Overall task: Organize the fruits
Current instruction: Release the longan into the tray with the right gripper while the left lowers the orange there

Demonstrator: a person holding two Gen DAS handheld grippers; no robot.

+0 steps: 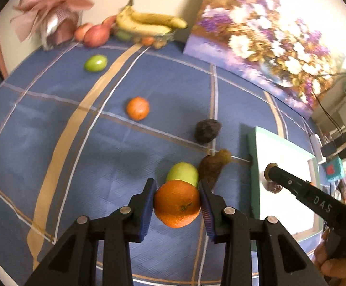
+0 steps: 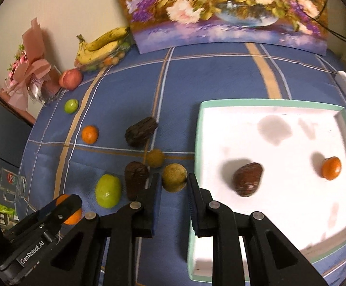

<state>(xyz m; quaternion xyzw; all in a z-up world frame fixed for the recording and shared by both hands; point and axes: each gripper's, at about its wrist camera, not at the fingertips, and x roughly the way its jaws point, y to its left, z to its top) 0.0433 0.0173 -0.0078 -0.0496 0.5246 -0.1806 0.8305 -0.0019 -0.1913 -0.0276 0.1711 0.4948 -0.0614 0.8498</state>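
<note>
With two fruits in the mint-rimmed white tray (image 2: 206,103), the left gripper (image 1: 177,200) clamps a round orange (image 1: 177,204), the right gripper (image 2: 174,186) clamps a tan round fruit (image 2: 173,177), and several fruits remain on the blue checked tablecloth (image 2: 220,76).

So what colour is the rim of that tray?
Pale mint green around a white inside, best seen in the right wrist view: tray.

The left gripper (image 2: 64,208) hides most of its orange (image 2: 74,217); the glass bowl's (image 1: 167,37) small fruits (blurred) stay unidentifiable.

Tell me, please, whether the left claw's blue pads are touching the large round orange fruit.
Touching: the left wrist view shows both blue pads of the left claw pressed against the sides of the large round orange fruit, no gap visible.
</note>
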